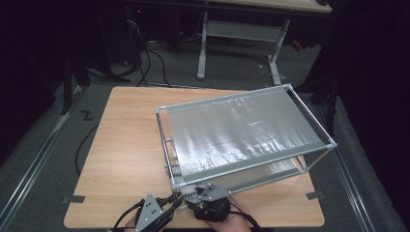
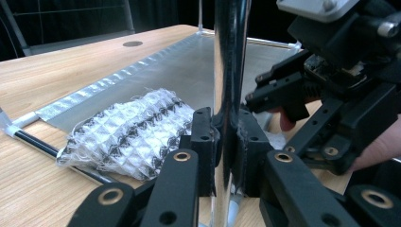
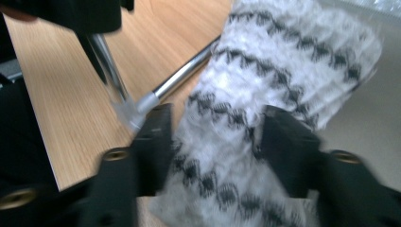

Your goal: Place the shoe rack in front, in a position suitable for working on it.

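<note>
A metal-framed rack (image 1: 290,88) with silver sheet shelves stands on the wooden table (image 1: 125,145). At its near left corner, my left gripper (image 1: 175,198) (image 2: 226,125) is shut on the shiny upright post (image 2: 229,61). A white cloth with a black zigzag pattern (image 2: 132,137) (image 3: 283,52) lies on the lower shelf (image 2: 189,71) just inside that corner. My right gripper (image 1: 196,192) (image 3: 215,127) reaches in beside the post. It stands open, with the cloth between its wide-spread jaws. The top shelf (image 1: 241,128) hides the cloth in the high view.
The rack covers the table's right half; bare wood lies to its left and along the front edge. A low frame bar (image 3: 184,71) runs beside the cloth. A desk frame (image 1: 241,29) and cables (image 1: 150,63) are on the floor behind the table.
</note>
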The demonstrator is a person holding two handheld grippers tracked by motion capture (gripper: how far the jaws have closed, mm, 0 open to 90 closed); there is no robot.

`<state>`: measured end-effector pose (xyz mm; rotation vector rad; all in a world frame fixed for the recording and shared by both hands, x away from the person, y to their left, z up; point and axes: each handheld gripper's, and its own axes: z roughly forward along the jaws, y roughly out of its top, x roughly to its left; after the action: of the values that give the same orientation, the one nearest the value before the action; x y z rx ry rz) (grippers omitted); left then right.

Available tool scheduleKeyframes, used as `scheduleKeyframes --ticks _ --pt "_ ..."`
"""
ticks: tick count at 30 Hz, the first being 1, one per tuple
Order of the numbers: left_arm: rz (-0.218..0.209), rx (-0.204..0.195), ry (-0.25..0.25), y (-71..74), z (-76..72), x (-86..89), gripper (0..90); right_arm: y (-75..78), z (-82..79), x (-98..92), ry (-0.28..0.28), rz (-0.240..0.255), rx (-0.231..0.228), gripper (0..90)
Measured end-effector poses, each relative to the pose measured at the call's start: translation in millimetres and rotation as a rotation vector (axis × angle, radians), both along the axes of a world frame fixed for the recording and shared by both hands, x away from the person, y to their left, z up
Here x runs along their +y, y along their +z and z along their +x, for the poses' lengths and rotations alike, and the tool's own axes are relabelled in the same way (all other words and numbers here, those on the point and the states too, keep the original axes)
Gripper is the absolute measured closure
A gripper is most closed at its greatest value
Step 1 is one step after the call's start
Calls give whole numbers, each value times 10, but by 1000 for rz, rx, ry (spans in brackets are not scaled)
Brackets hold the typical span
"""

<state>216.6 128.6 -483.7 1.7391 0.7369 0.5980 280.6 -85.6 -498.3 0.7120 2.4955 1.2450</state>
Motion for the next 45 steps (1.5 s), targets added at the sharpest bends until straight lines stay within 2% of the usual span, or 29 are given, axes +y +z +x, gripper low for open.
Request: scheduleKeyframes --ticks 2,4,8,11,13,16,17,23,25,27,32,39,42,45 --pt "0 1 0 1 2 0 804 13 -6 5 -28 2 -5 310" --pt "0 0 -1 0 2 1 803 24 4 -8 -49 16 -14 285" --pt "1 1 -1 0 2 1 804 -13 58 0 -80 -8 23 239" --pt "2 1 -3 1 4 2 804 -34 90 7 -85 -13 27 232" --pt "2 1 -3 2 3 2 804 -68 109 14 -87 -21 62 248" --pt "3 1 -3 2 1 0 804 -77 122 -15 -56 16 119 384" --pt "5 0 -3 2 -2 -1 804 -71 122 -22 -43 16 125 402" --pt "6 -1 -7 1 -4 -5 803 -61 92 -52 7 27 127 595" --pt "6 -2 -7 0 -5 -5 803 -55 68 -58 42 12 84 676" --pt "5 -2 -5 -1 -5 -5 804 -50 50 -61 46 -3 66 730" --pt "4 -2 -4 -3 -6 -6 803 -22 38 -122 40 -30 14 755" --pt "3 -3 -4 -6 -6 -5 804 251 -50 -434 -1 44 -89 754" --pt "3 -3 -4 -6 -6 -5 804 373 -102 -576 -2 78 -131 751" --pt "1 -3 -5 -7 -5 -6 804 516 -179 -693 -18 112 -188 752"
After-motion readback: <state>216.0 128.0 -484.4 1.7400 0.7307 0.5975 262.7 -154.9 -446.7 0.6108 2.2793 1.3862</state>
